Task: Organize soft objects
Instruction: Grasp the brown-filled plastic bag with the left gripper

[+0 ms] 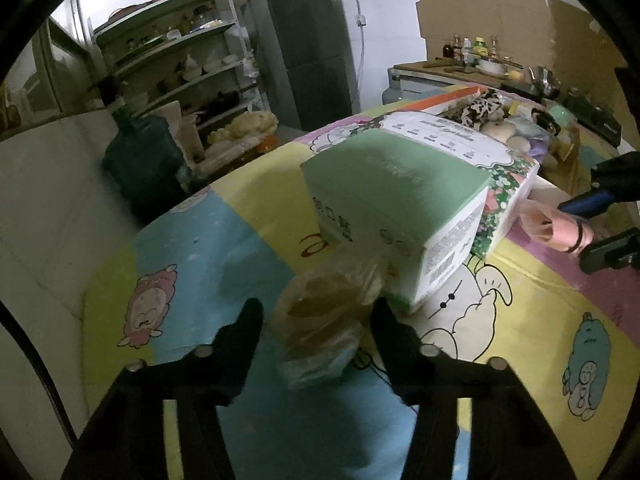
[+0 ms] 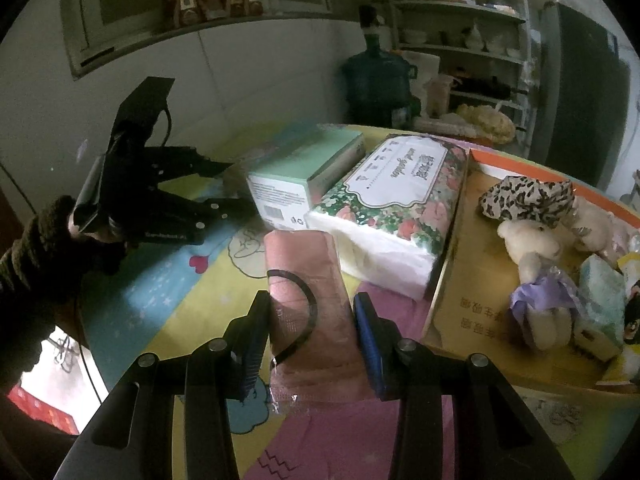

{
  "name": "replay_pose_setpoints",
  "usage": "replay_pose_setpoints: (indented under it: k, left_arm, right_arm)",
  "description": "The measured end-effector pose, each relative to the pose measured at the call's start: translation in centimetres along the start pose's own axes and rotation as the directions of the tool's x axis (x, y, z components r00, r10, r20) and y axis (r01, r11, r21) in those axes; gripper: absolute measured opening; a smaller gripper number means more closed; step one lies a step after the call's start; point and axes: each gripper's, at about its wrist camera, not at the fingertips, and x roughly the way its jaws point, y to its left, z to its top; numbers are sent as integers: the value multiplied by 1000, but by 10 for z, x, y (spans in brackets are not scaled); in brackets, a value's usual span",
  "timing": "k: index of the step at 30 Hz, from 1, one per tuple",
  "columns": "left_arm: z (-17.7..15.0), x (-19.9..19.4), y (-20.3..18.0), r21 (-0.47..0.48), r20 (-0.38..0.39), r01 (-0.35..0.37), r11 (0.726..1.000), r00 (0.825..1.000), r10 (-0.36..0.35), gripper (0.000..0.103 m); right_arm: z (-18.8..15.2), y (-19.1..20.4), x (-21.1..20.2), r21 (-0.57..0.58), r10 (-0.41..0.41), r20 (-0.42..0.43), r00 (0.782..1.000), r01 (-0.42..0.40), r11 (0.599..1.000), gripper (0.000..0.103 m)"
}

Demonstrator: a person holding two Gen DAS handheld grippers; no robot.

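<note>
L gripper (image 1: 316, 312) at the left end of the table (image 1: 240, 216), jaws about half apart. A clear plastic bag (image 1: 324, 328) with sth brownish inside sits between them; the R finger looks to be against it, the other has a gap, so can't tell if it's actually gripped. Bag is blurry. It lies on the cartoon-print cloth, just beside the near corner of the green box (image 1: 392, 208). In the R wrist view the same gripper (image 2: 236, 188) shows side-on, a dark-sleeved hand (image 2: 84, 232) on its handle.

Next along: green box (image 2: 304, 172), then a floral tissue pack (image 2: 392, 200) touching its side, white tissue showing at the near end.

R gripper (image 2: 312, 324) clamped on a pink pack (image 2: 308, 280) w/ a black ring printed on it, both blue pads pressing its sides, pack held off the cloth, in front of the tissue pack.

Far right: open cardboard box (image 2: 472, 280) w/ a leopard-print cloth (image 2: 528, 196), a cream teddy (image 2: 532, 248) in a purple skirt, other soft bits.
</note>
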Motion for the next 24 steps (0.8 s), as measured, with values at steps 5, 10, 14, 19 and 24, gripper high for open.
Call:
replay_pose_setpoints:
  k: [5,10,14,19,24]
  left_arm:
    - [-2,-1,2,-7,10,10,1000,1000,-10,49]
    - [-1,-4,4,-21,21,16,1000,1000,-15,48]
    - [-2,-8,2,-14,28,8,1000,1000,-7,48]
    - [-1,-17,0,-18,45,-1,1000,999,2,47]
    - [-1,-29,-4,-17,64,-15,1000,998,16,47]
  right_arm:
    - [3,0,4,4,6,-4,1000,-6,1000,43]
    - [4,1,5,3,6,-4,1000,-6,1000,43]
    - [6,0,6,1,6,-4,1000,-6,1000,43]
    - [7,4,4,-7,9,2,1000,-9,1000,43]
    - [8,10,0,-20,12,12,1000,-11,1000,43]
